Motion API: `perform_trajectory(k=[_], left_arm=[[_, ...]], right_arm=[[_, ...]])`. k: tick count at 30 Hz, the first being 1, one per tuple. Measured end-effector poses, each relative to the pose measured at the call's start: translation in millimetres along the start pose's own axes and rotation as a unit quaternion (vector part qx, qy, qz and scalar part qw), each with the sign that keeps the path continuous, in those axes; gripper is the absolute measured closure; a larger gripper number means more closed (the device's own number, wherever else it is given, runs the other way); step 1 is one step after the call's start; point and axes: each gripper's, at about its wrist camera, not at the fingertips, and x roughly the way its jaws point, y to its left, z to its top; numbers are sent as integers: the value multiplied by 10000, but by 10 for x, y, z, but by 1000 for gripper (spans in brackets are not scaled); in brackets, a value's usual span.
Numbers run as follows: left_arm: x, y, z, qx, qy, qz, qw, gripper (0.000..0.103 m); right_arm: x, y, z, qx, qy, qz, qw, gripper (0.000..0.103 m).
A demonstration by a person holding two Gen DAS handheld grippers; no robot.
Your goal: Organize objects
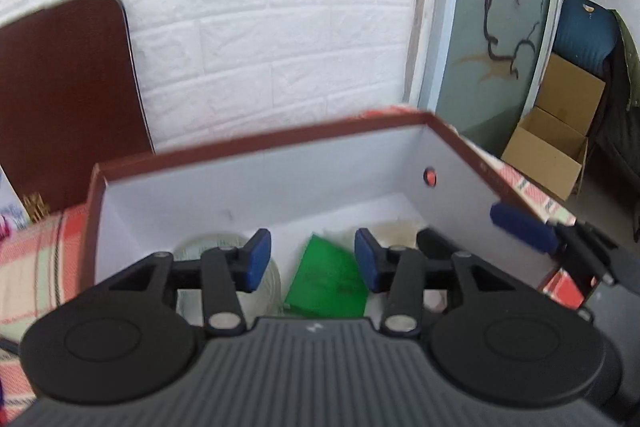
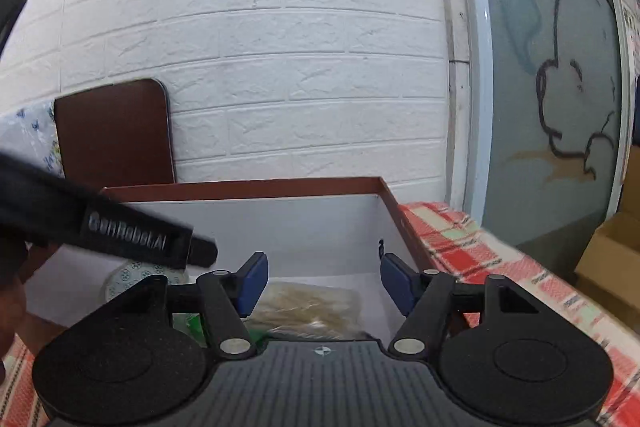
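Seen from the left wrist, the left gripper (image 1: 313,259) hangs over an open box (image 1: 280,147) with brown rims and white walls, its blue fingers (image 1: 258,259) moderately spread with nothing between them. Below the left finger lies a round pale dish (image 1: 212,243); between the fingers, on the box floor, a green packet (image 1: 328,279); past the right finger, a beige bundle (image 1: 396,231). Far right, the right gripper (image 1: 552,239) crosses the box's rim.

From the right wrist, the right gripper's fingers (image 2: 394,285) stand wide and empty above a clear bag of beige sticks (image 2: 308,307) in the box. The box sits on a red-checked counter (image 2: 460,239).
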Motion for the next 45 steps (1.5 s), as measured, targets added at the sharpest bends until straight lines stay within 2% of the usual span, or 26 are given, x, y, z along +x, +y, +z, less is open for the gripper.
perform_trajectory(k=[2, 5, 11, 14, 18, 22, 25, 28, 32, 35, 38, 40, 42, 44, 45], left_arm=[[2, 79, -80, -117, 60, -16, 9999, 52], [-32, 157, -127, -368, 106, -20, 9993, 52], [-461, 91, -237, -163, -190, 65, 9997, 53], [-660, 128, -324, -249, -163, 146, 9994, 53], [-897, 234, -506, -436, -110, 282, 9986, 52], [-1154, 307, -666, -347, -310, 611, 9970, 49], [-1285, 469, -828, -511, -188, 714, 9960, 49], [-1314, 706, -1033, -738, 31, 1017, 9921, 49], [-1355, 1061, -1317, -1062, 338, 1453, 9831, 49], [-1405, 1294, -1500, -1266, 482, 1639, 9771, 49], [-1519, 1526, -1666, -1477, 427, 1774, 9721, 49], [-1628, 1751, -1810, -1675, 346, 1965, 9655, 48], [-1719, 2056, -1985, -1930, 368, 2360, 9517, 47], [-1795, 2423, -2176, -2179, 444, 2950, 9293, 47], [-1846, 2583, -2280, -2235, 344, 3236, 9188, 41]], right_arm=[[-35, 63, -67, -256, -89, -98, 9996, 40], [-103, 118, -80, -255, -181, -76, 9995, 41], [-486, 169, -47, -40, -395, 14, 9992, 41], [-682, 184, -71, 133, -324, 56, 9994, 41], [-892, 264, -141, 215, -12, 209, 9996, 40], [-972, 417, -281, 169, 546, 425, 9975, 40], [-960, 571, -375, 209, 1055, 750, 9914, 40], [-927, 779, -483, 182, 1483, 1137, 9822, 40], [-961, 1108, -596, -67, 1804, 1476, 9724, 40], [-981, 1319, -676, -288, 1979, 1650, 9658, 40], [-959, 1501, -750, -467, 2172, 1788, 9585, 40], [-931, 1601, -757, -585, 2251, 1880, 9542, 40], [-906, 1721, -743, -717, 2234, 2043, 9504, 40], [-853, 1888, -710, -852, 2179, 2242, 9460, 40], [-814, 1997, -689, -919, 2148, 2367, 9431, 40]])
